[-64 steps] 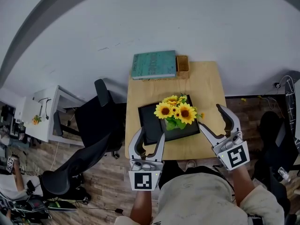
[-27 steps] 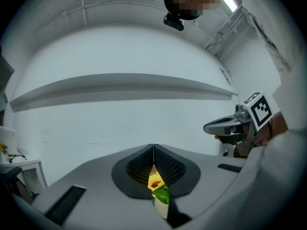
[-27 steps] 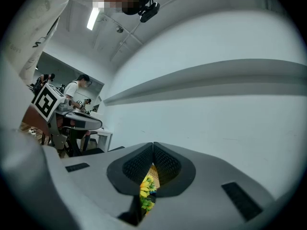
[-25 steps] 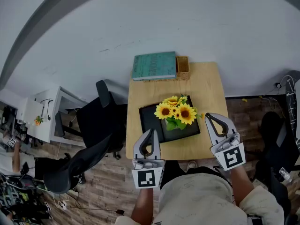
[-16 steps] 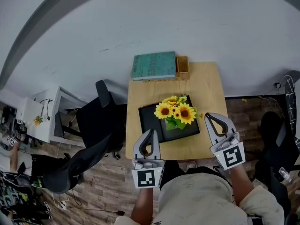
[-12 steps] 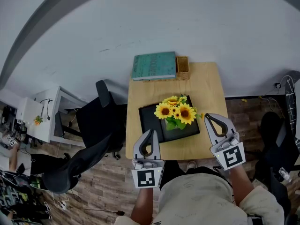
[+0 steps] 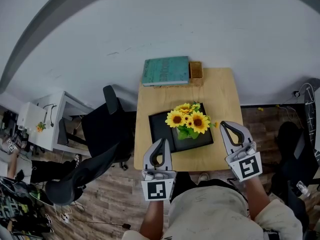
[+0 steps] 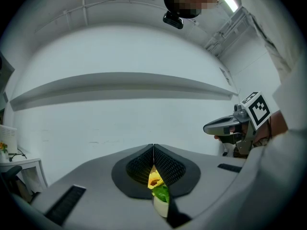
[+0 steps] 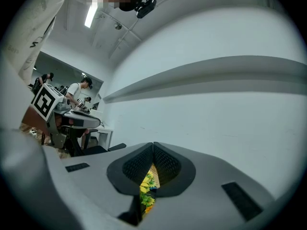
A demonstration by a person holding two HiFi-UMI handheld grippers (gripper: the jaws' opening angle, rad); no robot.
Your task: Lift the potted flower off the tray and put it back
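We hold our left gripper point(image 7: 161, 141) and right gripper point(image 7: 223, 125) with jaws pressed together on nothing, potted flower point(image 7: 188, 120) upright on the black tray point(image 7: 158, 126), between our grippers, touching neither

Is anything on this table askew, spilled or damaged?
Nothing is spilled or damaged. The potted sunflowers stand upright on the black tray; only the tray lies slightly turned against the edges of the wooden table.
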